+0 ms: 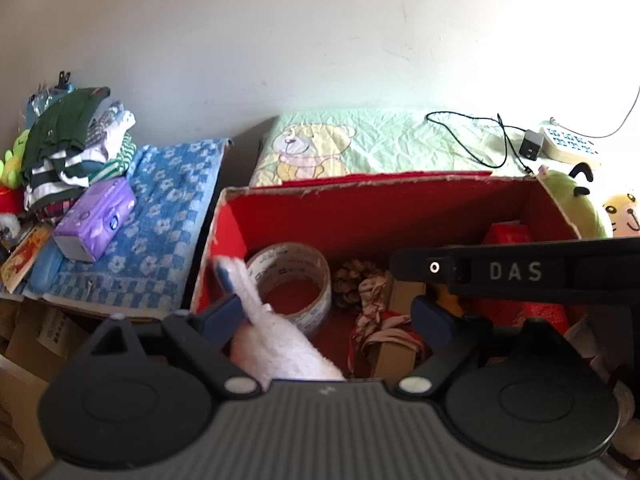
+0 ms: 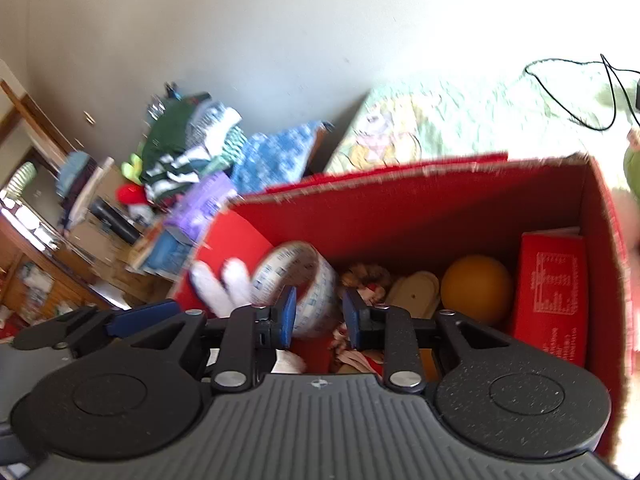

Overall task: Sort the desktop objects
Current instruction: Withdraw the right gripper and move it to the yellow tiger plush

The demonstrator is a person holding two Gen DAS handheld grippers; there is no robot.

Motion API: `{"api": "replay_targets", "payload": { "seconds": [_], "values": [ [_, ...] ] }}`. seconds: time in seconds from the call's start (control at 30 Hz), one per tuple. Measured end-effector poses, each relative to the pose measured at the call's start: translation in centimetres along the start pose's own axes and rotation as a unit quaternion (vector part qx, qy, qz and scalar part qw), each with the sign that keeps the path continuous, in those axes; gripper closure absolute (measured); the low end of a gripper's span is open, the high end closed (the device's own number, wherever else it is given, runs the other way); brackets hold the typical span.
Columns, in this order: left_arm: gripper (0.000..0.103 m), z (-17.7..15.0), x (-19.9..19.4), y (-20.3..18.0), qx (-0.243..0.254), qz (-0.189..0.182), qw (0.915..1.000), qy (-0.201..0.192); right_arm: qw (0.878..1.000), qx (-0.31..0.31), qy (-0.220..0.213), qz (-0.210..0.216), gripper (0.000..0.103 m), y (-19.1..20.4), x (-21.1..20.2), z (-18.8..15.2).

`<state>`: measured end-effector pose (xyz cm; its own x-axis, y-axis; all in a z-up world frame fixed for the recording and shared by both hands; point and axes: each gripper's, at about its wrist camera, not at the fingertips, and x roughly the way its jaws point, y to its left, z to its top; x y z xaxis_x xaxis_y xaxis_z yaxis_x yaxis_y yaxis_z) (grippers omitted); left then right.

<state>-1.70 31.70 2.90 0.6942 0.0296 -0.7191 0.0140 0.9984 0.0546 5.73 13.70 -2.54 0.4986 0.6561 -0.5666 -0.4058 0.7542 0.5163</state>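
A red cardboard box holds a roll of clear tape, a pine cone, a small red box, an orange ball and a brown packet tied with cloth. My left gripper is open over the box, and a white fluffy plush lies against its left finger. My right gripper is over the box too, jaws open a narrow gap with nothing between them, just in front of the tape roll. The right gripper's black body crosses the left wrist view.
Left of the box lies a blue flowered towel with a purple tissue pack and a pile of folded clothes. Behind the box is a green bear-print cloth with a black cable, charger and power strip. Plush toys sit at the right.
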Motion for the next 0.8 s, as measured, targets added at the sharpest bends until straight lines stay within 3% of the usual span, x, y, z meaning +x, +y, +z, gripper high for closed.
{"api": "replay_targets", "payload": {
  "seconds": [0.23, 0.4, 0.6, 0.77, 0.8],
  "values": [
    [0.011, 2.4, -3.1, -4.4, 0.027, -0.075, 0.9959, -0.042, 0.996, 0.039, -0.074, -0.005, 0.074, -3.5, -7.9, 0.4],
    [0.014, 3.7, -4.0, -10.3, 0.063, -0.172, 0.9819, -0.049, 0.988, 0.094, -0.112, -0.047, 0.064, -8.9, -14.3, -0.8],
    [0.019, 3.8, -3.6, -20.1, 0.104, -0.249, 0.9625, -0.026, 0.972, 0.142, -0.142, -0.12, 0.06, -15.8, -21.5, -2.9],
    [0.019, 3.4, -1.5, -27.6, 0.108, -0.293, 0.9499, 0.007, 0.964, 0.154, -0.147, -0.159, 0.06, -20.9, -25.2, -3.8],
    [0.019, 3.4, -0.8, -28.9, 0.104, -0.298, 0.9487, 0.015, 0.963, 0.156, -0.147, -0.164, 0.056, -21.8, -25.6, -3.8]
  ]
}}
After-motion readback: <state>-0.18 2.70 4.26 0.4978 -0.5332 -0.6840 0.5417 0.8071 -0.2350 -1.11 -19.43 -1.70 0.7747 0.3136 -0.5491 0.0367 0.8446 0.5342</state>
